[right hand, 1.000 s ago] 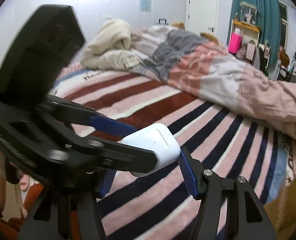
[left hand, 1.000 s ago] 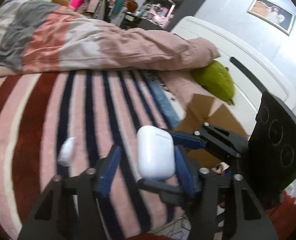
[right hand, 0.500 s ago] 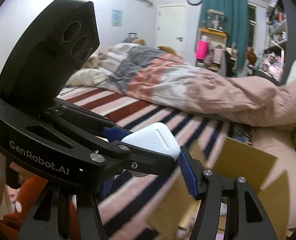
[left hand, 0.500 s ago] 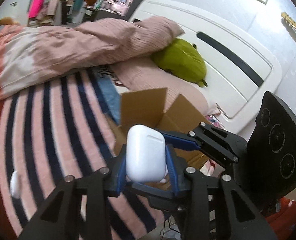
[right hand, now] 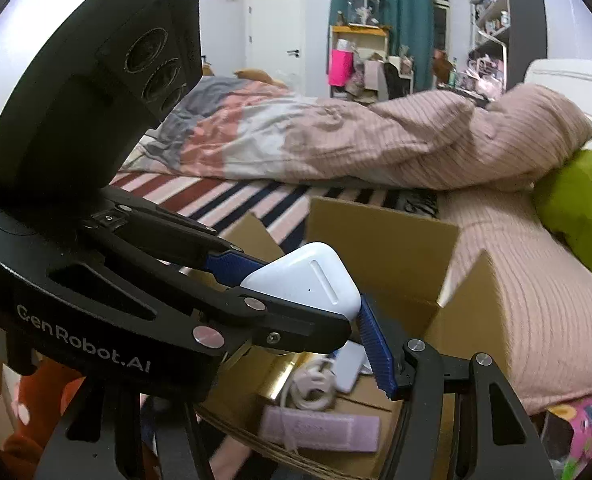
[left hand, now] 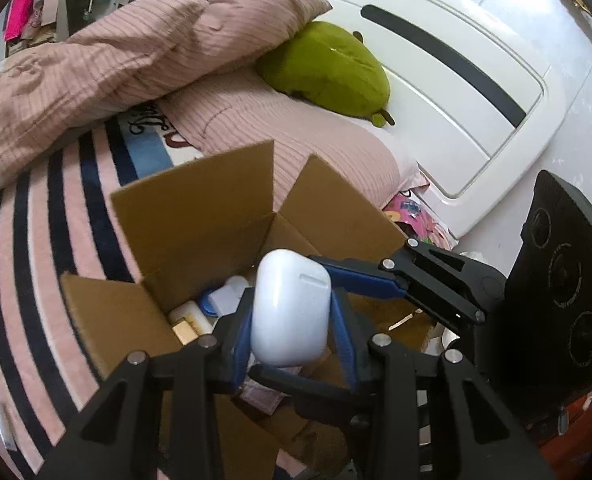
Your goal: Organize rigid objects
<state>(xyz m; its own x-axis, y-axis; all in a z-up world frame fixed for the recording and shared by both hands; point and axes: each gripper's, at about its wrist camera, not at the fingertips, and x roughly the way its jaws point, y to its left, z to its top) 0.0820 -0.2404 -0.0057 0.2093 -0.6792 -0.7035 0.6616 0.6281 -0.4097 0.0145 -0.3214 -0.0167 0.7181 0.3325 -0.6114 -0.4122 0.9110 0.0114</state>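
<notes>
L wrist view: my left gripper [left hand: 292,338] is pinching the white earbud case [left hand: 290,308] w/ both blue pads pressed on its sides, holding it upright right over the open cardboard box [left hand: 200,216]. My right gripper's fingers [left hand: 359,280] are reaching in from the right, one blue pad just beside the case; can't tell if it's touching. Box flaps are standing up round the opening, small white & tan items are sitting inside below the case. Box is resting on the striped blanket [left hand: 36,240]; pink pillow [left hand: 292,140] & green plush [left hand: 327,68] are lying behind it, near the white headboard [left hand: 475,92]. R wrist view: my right gripper [right hand: 331,320] is standing spread wide, the case [right hand: 303,284] sitting between its pads. The left gripper body [right hand: 96,280] is blocking most of the left side. Below, the box [right hand: 379,232] is holding a white cable [right hand: 307,392], a pink flat pack [right hand: 319,428], a gold item.
</notes>
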